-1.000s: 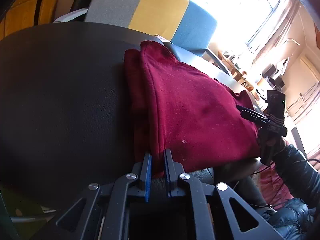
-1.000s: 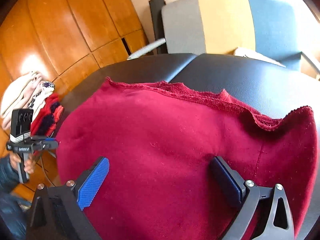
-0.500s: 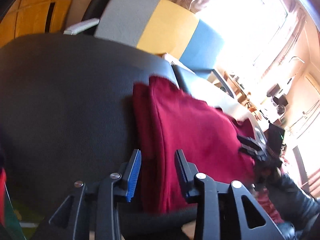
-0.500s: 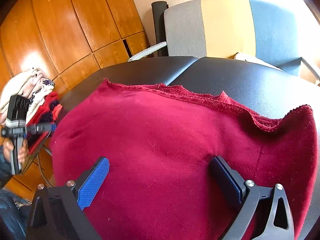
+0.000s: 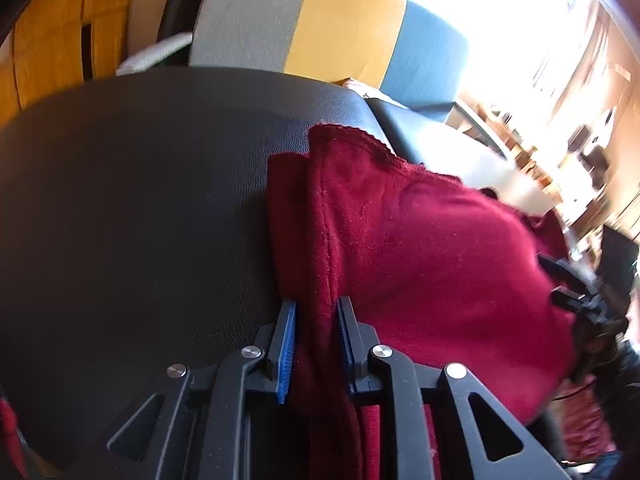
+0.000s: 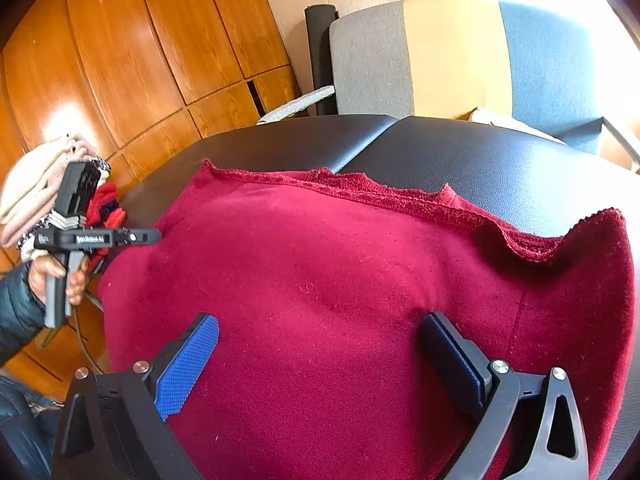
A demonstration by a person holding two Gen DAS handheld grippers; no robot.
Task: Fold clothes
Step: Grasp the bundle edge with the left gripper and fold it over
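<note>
Dark red fleece garment (image 5: 420, 248), folded, lying on a black leather-look padded surface (image 5: 140, 200); in the left wrist view it fills the centre and right of the frame, its long axis running from the lower centre toward the upper right, with a doubled folded edge along its left side. Left gripper (image 5: 316, 344), black frame with blue ribbed pads, lower centre of that view: jaws have just been closing, now narrow, with the folded edge of the garment between them and both pads against the cloth. Right gripper (image 6: 320, 364), lower centre of the right wrist view: jaws spread wide over the flat cloth, nothing pinched. Only the right wrist view shows the garment's frayed far hem running across the middle of the frame, a stack of folded pale and red clothes (image 6: 44, 184) at left, orange wooden panelling (image 6: 140, 48), and the person's hand (image 6: 56, 280) in a dark padded sleeve gripping the left tool's handle, tool held level, pointing right. Both views show a grey, yellow and blue chair back (image 5: 320, 28).
</note>
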